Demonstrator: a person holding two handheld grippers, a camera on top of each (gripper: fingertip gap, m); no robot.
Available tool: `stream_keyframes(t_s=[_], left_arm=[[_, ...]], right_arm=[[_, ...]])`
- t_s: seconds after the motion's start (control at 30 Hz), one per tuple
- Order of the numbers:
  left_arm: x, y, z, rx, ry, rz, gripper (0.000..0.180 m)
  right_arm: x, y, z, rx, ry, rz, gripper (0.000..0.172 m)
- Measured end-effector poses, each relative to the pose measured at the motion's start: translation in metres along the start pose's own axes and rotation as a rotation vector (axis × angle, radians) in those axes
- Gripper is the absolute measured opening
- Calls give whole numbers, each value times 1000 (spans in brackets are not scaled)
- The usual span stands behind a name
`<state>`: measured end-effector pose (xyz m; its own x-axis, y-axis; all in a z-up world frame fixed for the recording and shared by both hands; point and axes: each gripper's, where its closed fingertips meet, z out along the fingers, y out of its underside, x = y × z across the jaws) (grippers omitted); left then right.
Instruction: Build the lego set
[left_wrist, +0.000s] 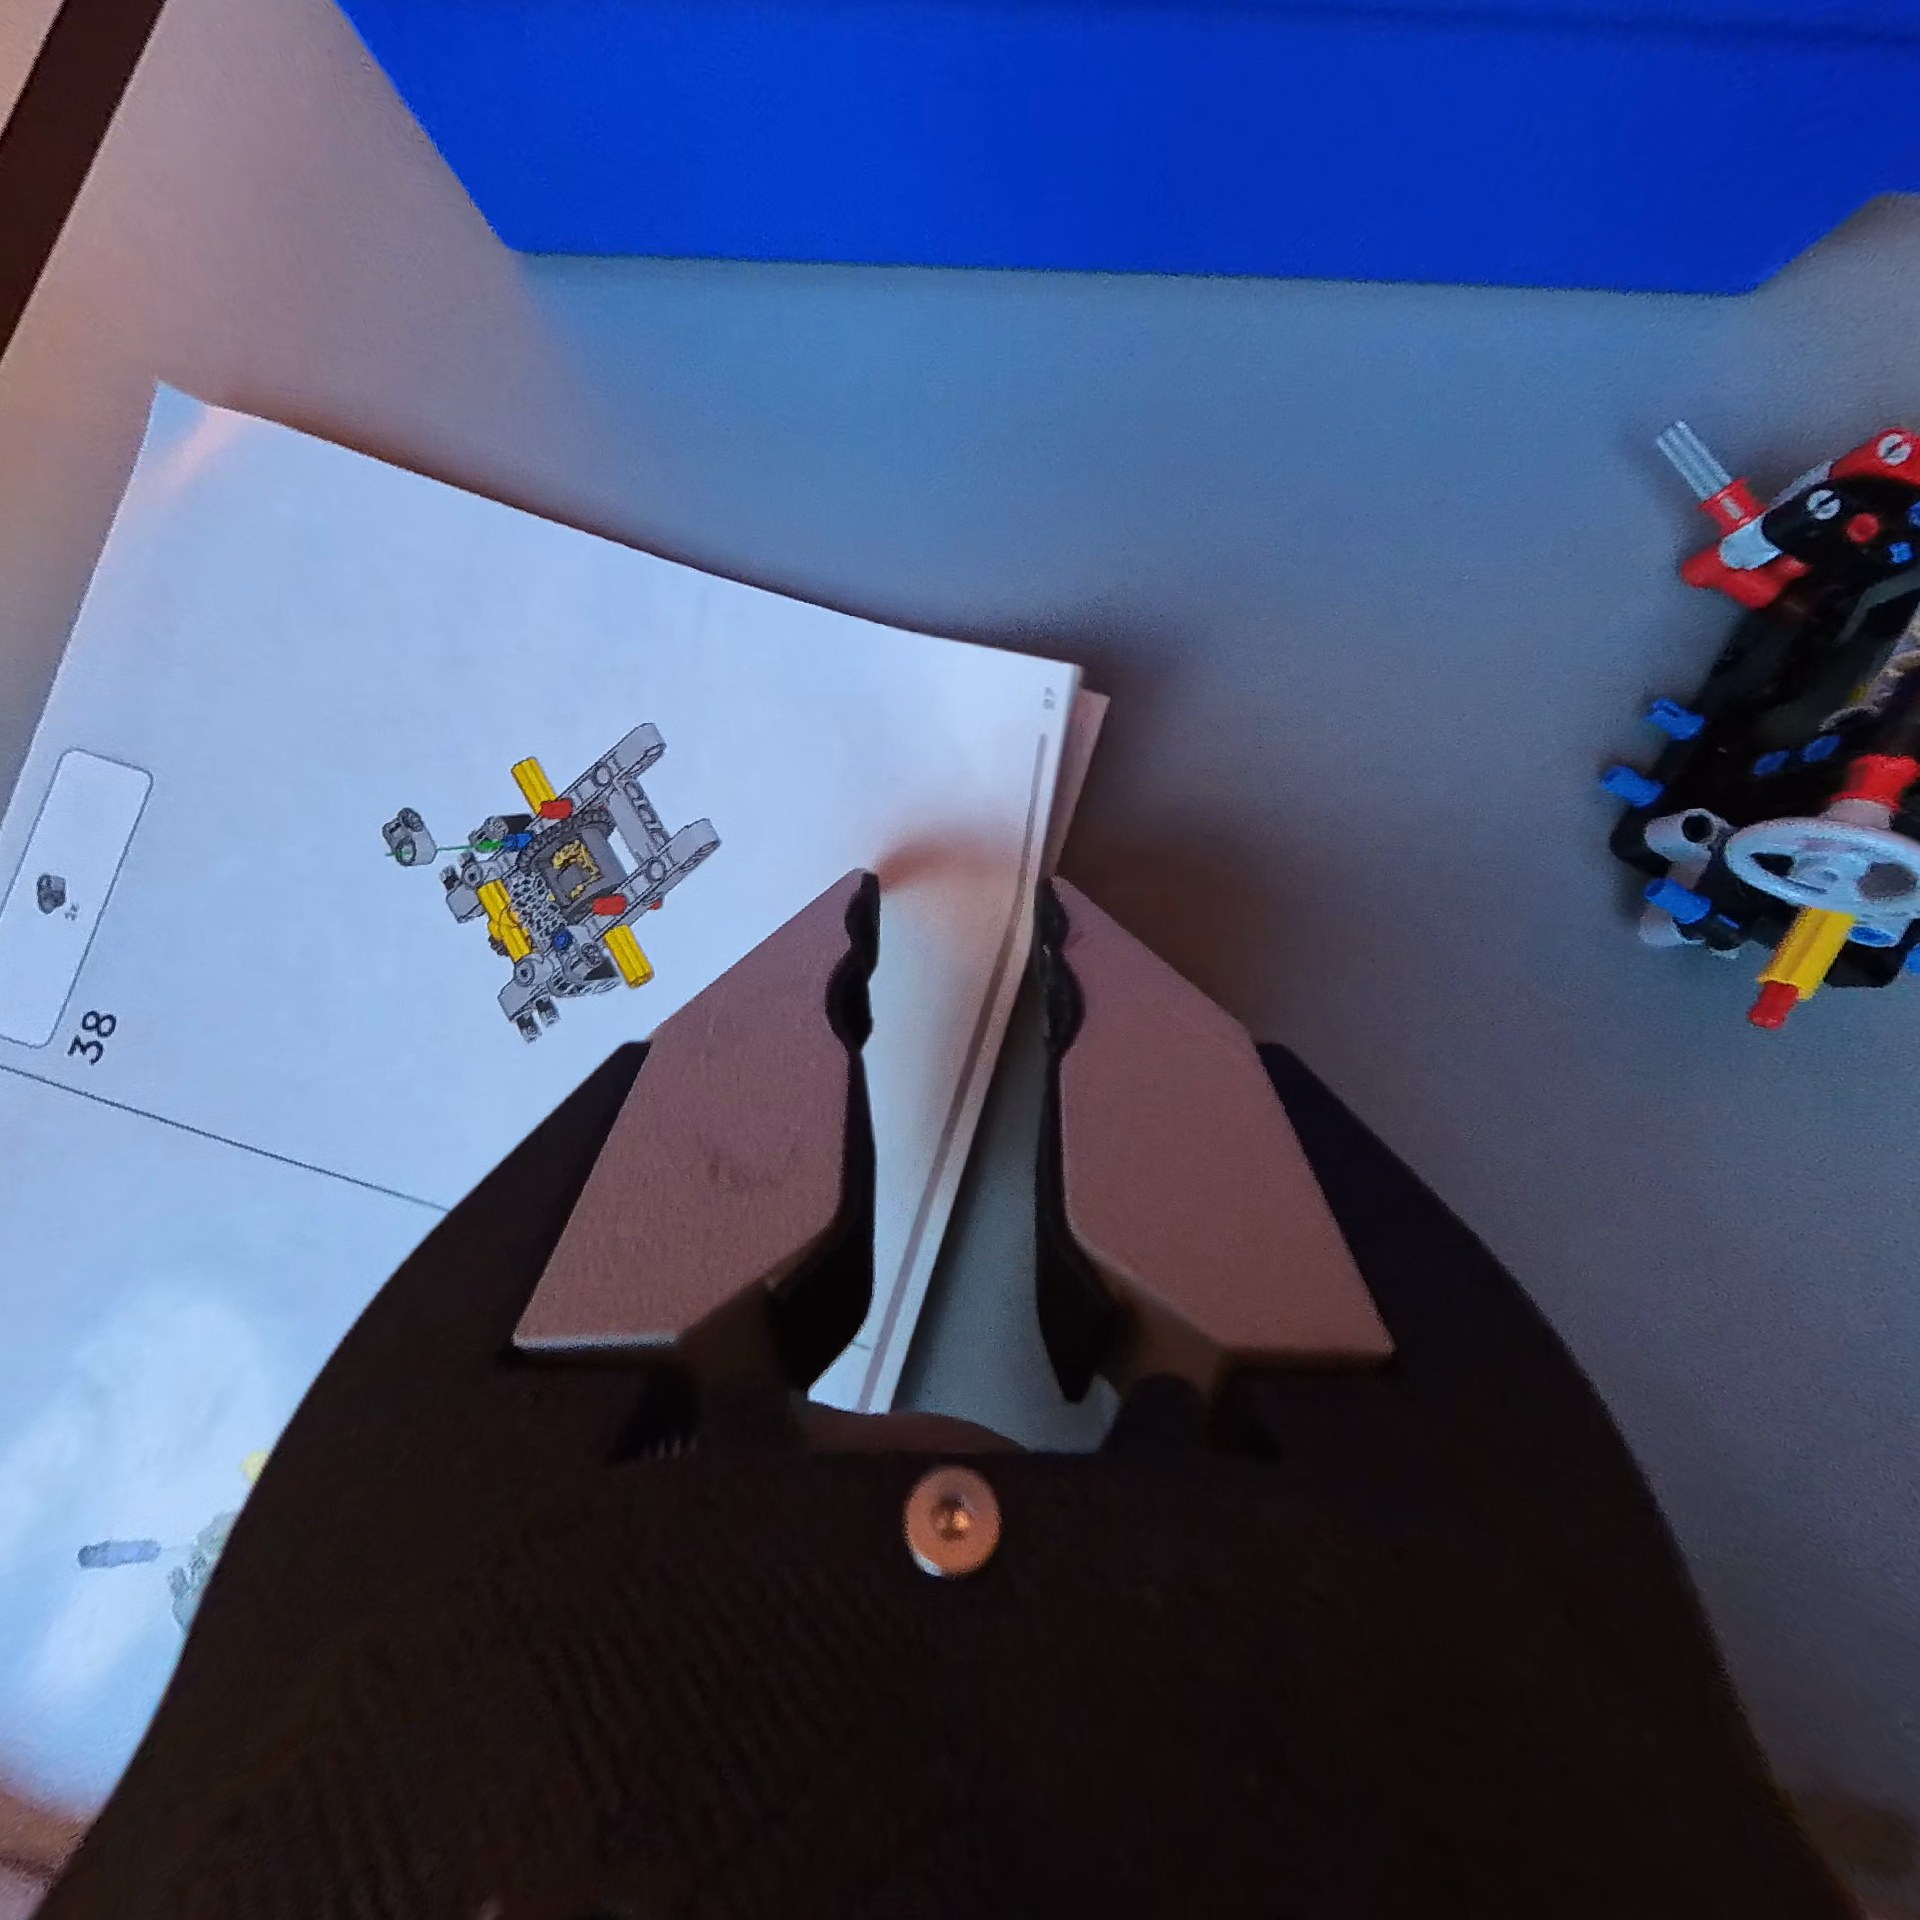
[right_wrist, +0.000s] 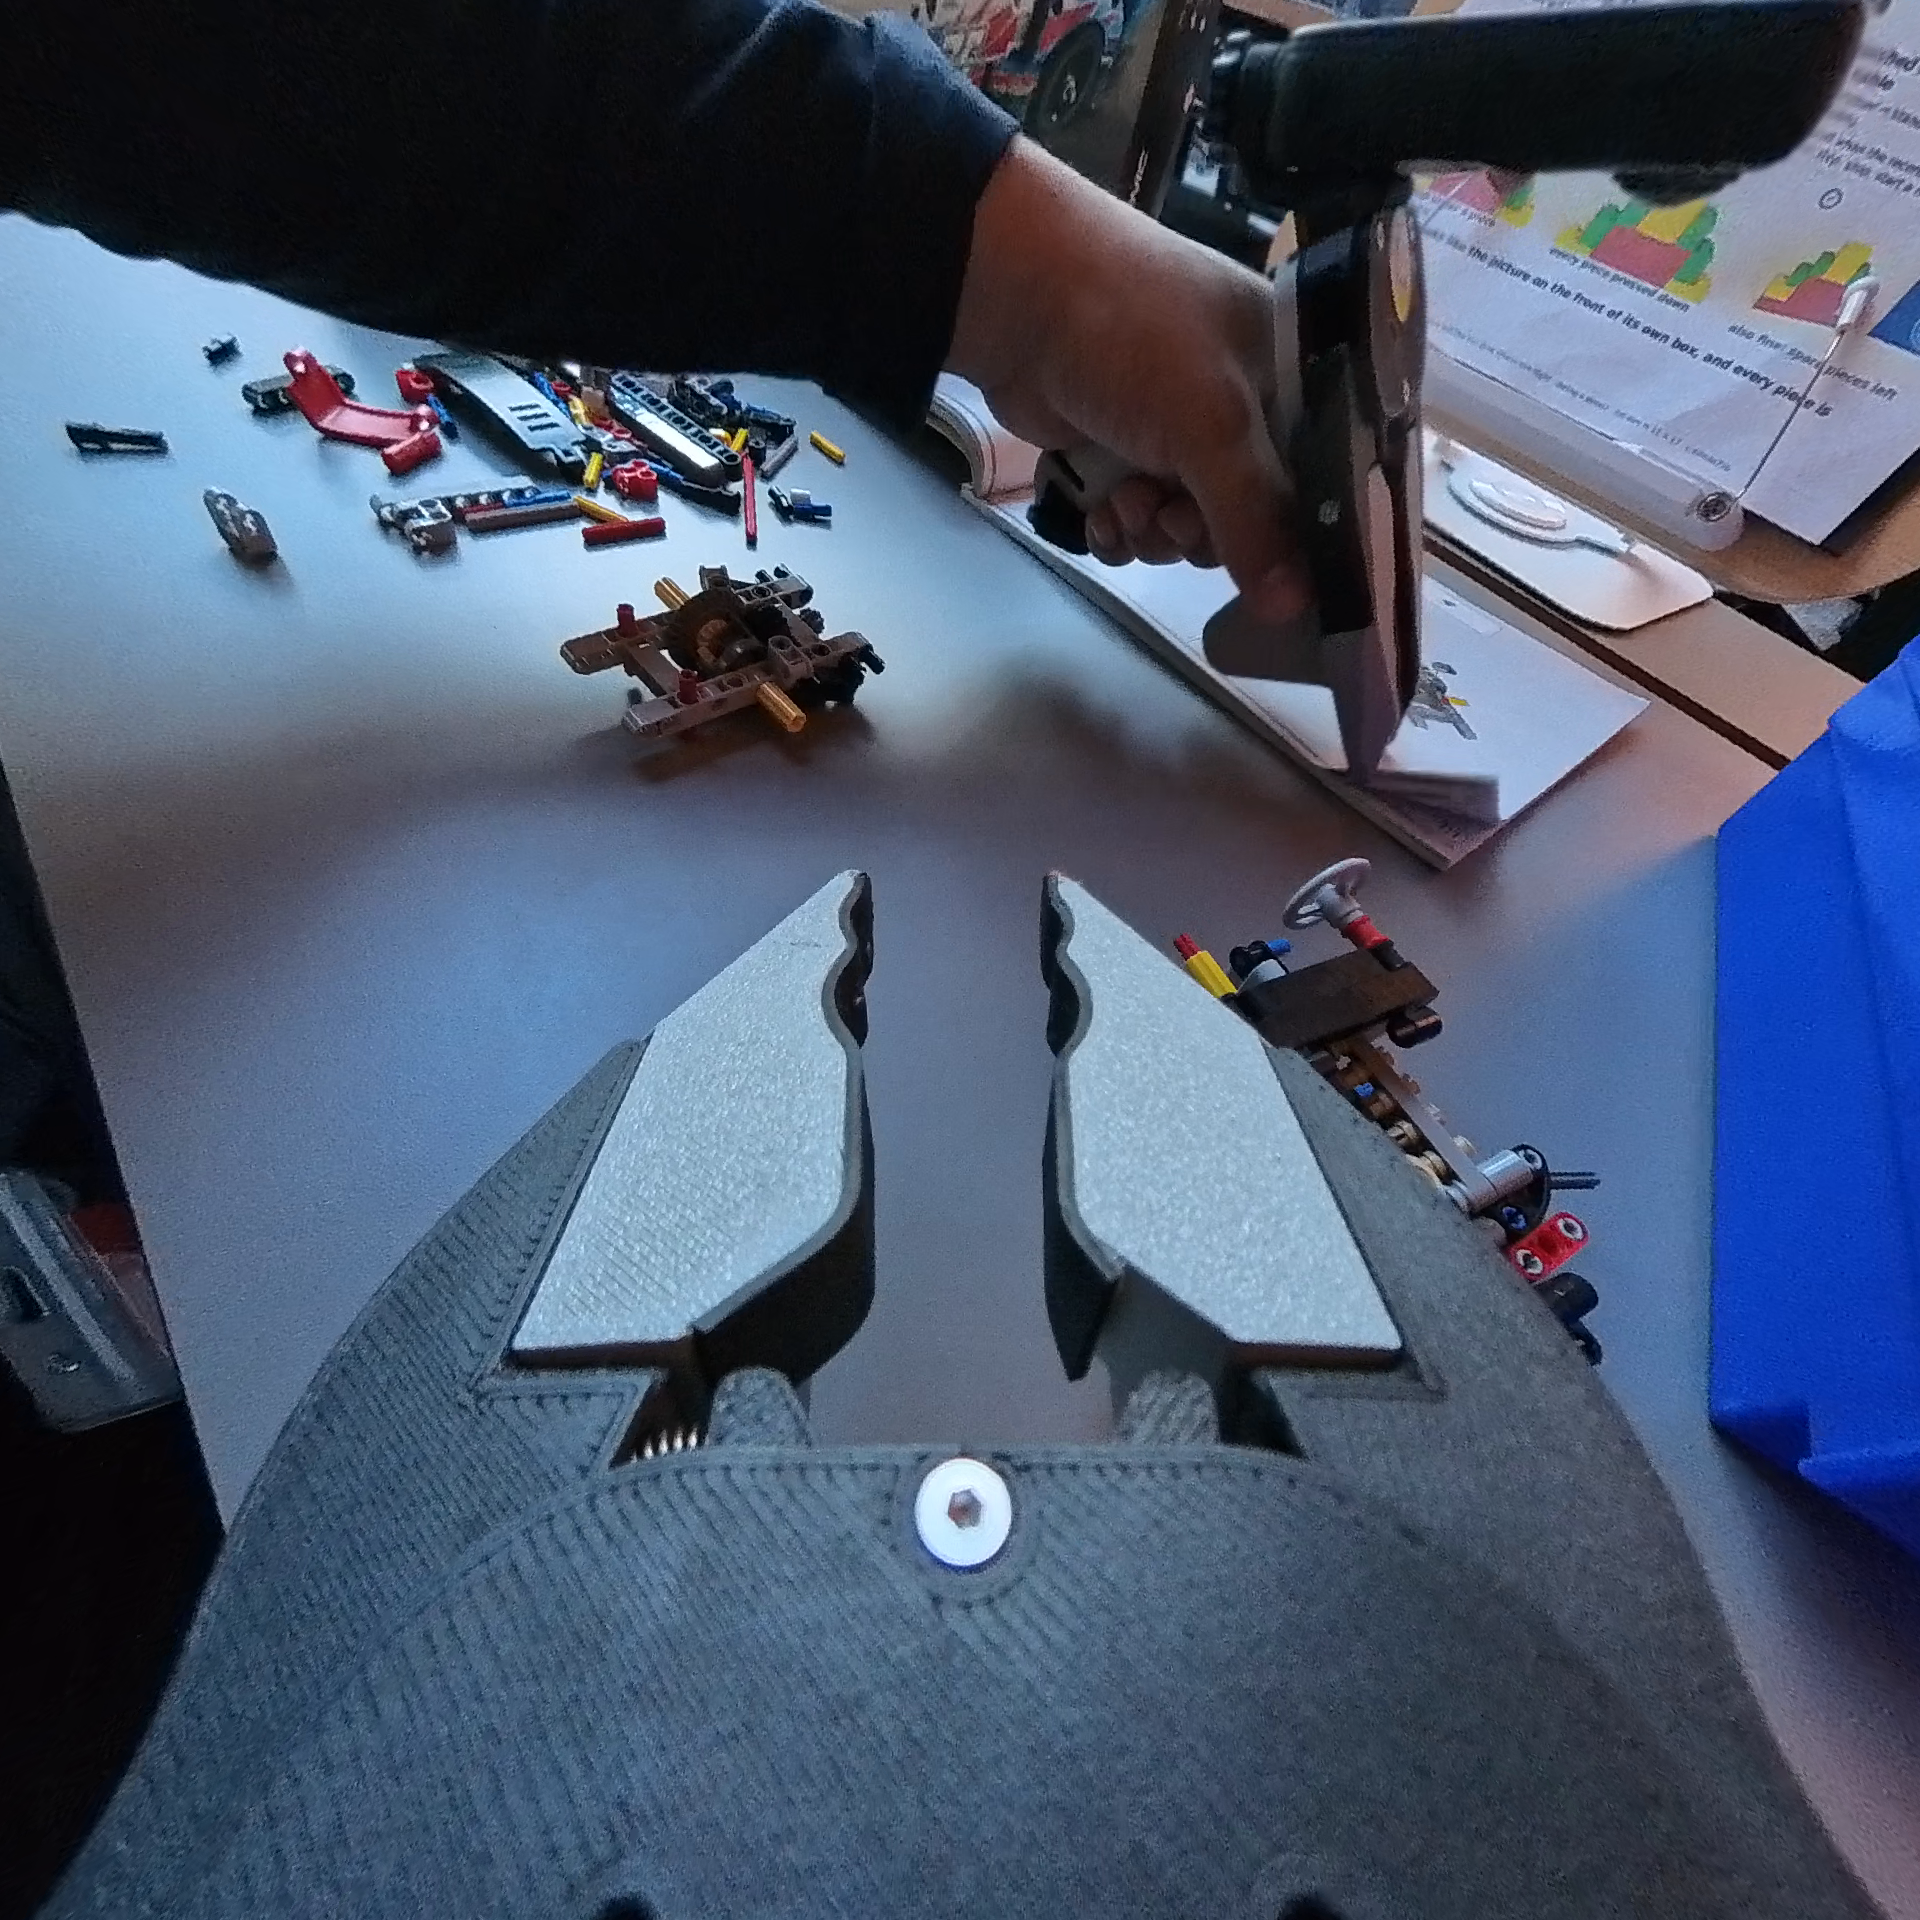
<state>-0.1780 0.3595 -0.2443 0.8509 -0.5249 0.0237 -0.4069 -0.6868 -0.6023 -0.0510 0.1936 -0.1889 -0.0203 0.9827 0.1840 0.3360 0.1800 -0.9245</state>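
Left wrist view: a smooth grey worktop carries an open white instruction booklet, its free corner pointing up-right, and a blue plastic bin lies beyond. The left tool has its fingers part-way apart astride the booklet's page edge; whether the pads press the paper I cannot tell. A black, red and yellow brick-built chassis with a grey steering wheel lies well apart to the right.

Right wrist view: the right tool hangs above bare worktop, fingers apart on nothing. The chassis lies just beside its right finger, long axis running away from the camera. A small grey gear assembly and scattered loose pieces lie farther off.
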Motion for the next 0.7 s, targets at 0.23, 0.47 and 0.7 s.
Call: stream_keyframes(t_s=[0.23,0.47,0.7], left_arm=[[-8,2,-7,37,50,-81,31],[-4,2,-5,48,54,-51,20],[5,2,-1,53,30,14,0]], right_arm=[[0,1,1,-4,-1,2,29],[0,1,1,-9,-1,1,28],[0,1,1,-9,-2,-3,27]])
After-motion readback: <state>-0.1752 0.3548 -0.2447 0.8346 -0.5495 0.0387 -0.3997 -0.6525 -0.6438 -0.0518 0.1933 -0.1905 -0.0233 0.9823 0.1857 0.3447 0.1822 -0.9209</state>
